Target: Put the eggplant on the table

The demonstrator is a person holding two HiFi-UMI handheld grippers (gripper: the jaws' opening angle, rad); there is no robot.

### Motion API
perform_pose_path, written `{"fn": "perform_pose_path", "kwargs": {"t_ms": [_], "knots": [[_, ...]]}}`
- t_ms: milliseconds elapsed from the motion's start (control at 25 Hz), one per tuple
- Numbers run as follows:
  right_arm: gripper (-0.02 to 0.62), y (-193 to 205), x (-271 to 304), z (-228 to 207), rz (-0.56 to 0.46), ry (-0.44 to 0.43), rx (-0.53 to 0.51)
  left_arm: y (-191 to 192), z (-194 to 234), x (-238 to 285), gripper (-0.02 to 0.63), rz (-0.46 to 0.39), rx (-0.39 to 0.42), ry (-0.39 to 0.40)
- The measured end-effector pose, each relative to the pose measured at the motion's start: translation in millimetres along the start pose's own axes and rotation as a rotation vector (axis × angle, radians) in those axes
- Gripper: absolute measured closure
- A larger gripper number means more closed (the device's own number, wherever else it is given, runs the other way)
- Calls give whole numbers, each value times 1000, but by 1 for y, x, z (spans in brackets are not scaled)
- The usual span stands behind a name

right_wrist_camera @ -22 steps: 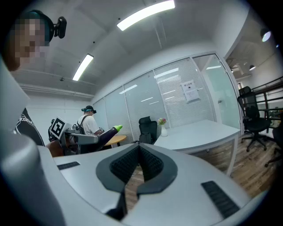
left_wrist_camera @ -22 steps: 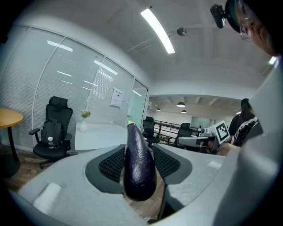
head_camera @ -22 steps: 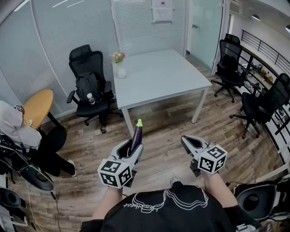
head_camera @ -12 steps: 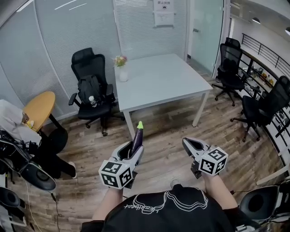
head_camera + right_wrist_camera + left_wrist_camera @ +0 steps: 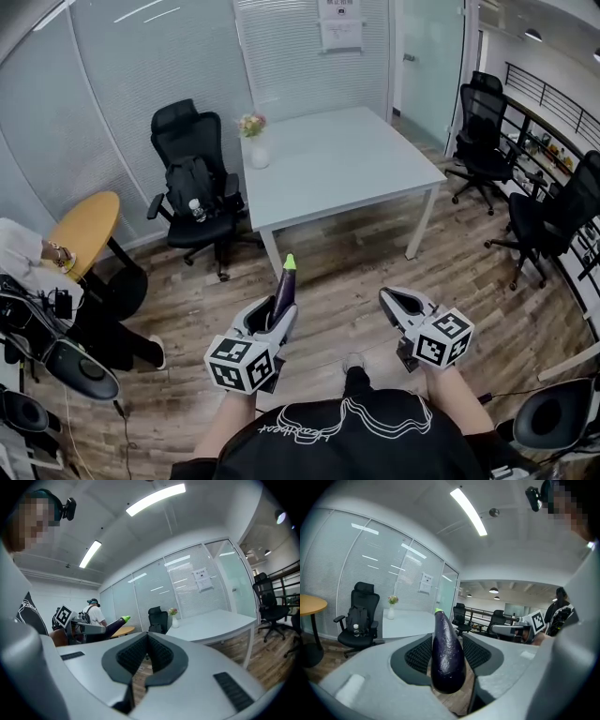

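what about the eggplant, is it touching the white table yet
Apart. The head view shows the eggplant clamped in the left gripper above the wooden floor, which lies bare between it and the white table.

Right gripper (image 5: 146,636): jaws closed, tips meeting, nothing between. Table (image 5: 213,623) ahead. Vase (image 5: 175,622) on table's left corner. Chair (image 5: 157,618) just left of table. Farther left, left gripper (image 5: 103,629) clamps eggplant (image 5: 117,622).
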State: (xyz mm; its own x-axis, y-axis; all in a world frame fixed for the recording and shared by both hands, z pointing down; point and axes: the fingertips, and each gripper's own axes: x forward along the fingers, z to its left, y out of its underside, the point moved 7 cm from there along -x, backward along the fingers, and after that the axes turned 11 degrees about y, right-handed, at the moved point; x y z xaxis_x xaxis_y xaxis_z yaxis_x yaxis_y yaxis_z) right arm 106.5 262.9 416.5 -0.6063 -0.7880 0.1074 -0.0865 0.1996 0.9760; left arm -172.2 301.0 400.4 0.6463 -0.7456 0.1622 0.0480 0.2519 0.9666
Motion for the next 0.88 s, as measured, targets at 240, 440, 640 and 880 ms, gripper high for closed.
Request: {"fn": "perform_pose_path", "kwargs": {"t_ms": [240,440,640,880], "knots": [[587,-9,29,-29,-1,-2,27,-15,18,32,396,17,11,0],[586,-23,65,-65,-14,-27,23,-28,37,76,396,20,17,-8],[587,-30,125,-118,19,-38,29,-43,81,140,396,24,3,-19],[588,-44,197,-187,48,-45,48,-65,128,231,396,36,-9,-9]]}}
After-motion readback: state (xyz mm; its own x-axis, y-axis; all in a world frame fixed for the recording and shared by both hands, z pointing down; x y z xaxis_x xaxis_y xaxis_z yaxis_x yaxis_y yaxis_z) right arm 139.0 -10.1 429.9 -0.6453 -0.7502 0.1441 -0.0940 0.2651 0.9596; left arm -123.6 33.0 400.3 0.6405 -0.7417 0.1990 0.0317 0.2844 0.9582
